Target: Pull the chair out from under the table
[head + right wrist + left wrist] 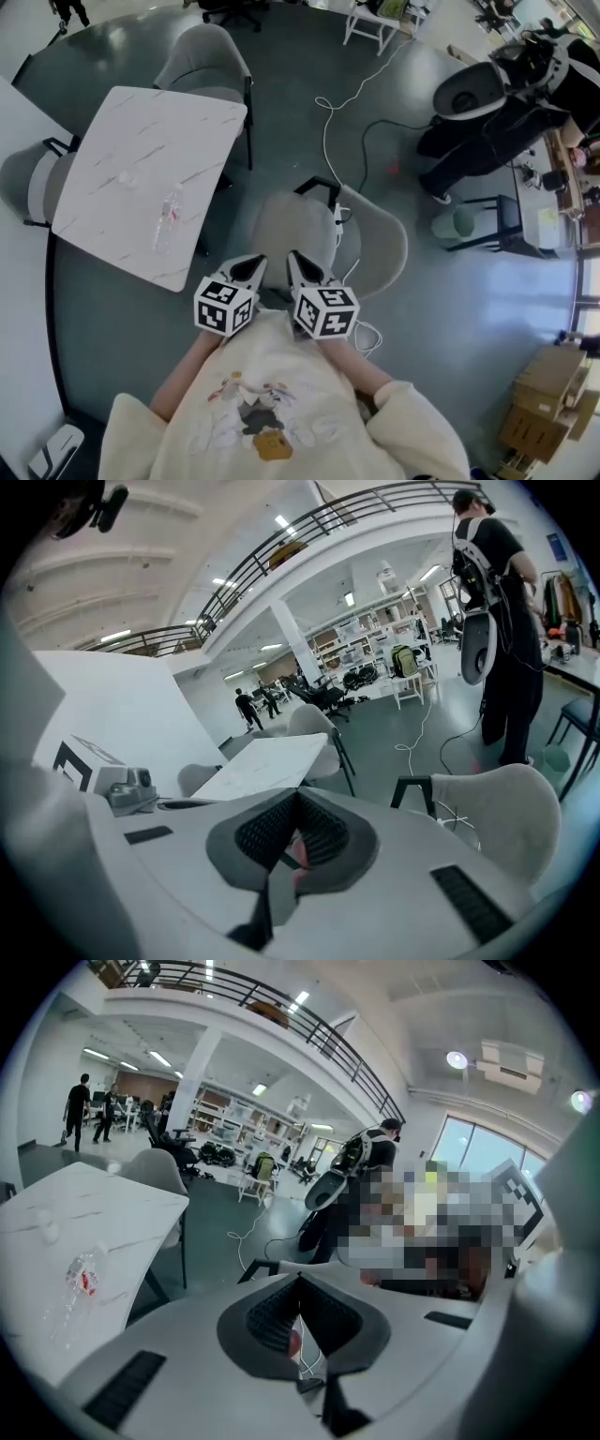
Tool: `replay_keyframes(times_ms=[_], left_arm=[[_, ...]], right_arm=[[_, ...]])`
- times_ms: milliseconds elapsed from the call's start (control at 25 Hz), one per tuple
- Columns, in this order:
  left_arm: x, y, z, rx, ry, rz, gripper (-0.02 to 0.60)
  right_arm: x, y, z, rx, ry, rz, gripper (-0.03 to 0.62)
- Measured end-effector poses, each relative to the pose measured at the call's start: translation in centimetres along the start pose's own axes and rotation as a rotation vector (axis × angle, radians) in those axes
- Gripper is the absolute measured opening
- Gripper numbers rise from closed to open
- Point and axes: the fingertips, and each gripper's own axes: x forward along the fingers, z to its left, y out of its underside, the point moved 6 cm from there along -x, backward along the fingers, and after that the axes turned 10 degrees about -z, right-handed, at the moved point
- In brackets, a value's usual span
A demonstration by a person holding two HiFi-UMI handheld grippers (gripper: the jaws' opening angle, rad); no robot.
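A white marble-patterned table (pixel 141 159) fills the left of the head view, with a clear plastic bottle (pixel 167 220) lying near its front edge. One grey chair (pixel 26 183) is tucked in at its far left side and another (pixel 202 56) stands at its far end. Below the table's near corner, the left gripper (pixel 247 269) has its jaws pressed together with nothing between them. Just beside it, the right gripper (pixel 301 266) is likewise closed and empty. Both are held out in front of a person in a cream sweatshirt (pixel 272 412). Their tips point at the pulled-out chair (pixel 370 244), a grey shell seat on a black frame that stands clear of the table, just right of its edge. A white cable (pixel 327 131) trails across the dark floor behind the chair. Farther right, a person in black (pixel 487 141) stands by a desk, and cardboard boxes (pixel 548 403) sit in the lower right corner.
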Motion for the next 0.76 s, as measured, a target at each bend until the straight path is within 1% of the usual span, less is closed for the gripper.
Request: replay_keyframes(times_ms=[120, 240, 320, 440, 560, 760], left_arm=[[-0.7, 0.1, 0.1, -0.001, -0.01, -0.004, 0.009], [-0.7, 0.2, 0.7, -0.004, -0.023, -0.005, 0.009], [-0.6, 0.5, 1.0, -0.008, -0.014, 0.007, 0.009], [-1.1, 0.9, 0.7, -0.001, 0.008, 0.027, 0.009], [-1.6, 0.8, 0.7, 0.009, 0.007, 0.014, 0.009], [-2.1, 0.9, 0.9, -0.008, 0.003, 0.013, 0.009]], right_arm=[[-0.2, 0.5, 0.2, 0.015, 0.006, 0.014, 0.009], [0.3, 0.9, 0.5, 0.011, -0.012, 0.023, 0.009], [0.7, 0.9, 0.8, 0.008, -0.025, 0.024, 0.009], [0.4, 1.5, 1.4, 0.017, -0.021, 0.032, 0.009], [0.5, 1.7, 1.8, 0.014, -0.024, 0.044, 0.009], [0.6, 2.0, 2.5, 0.008, -0.034, 0.059, 0.009]])
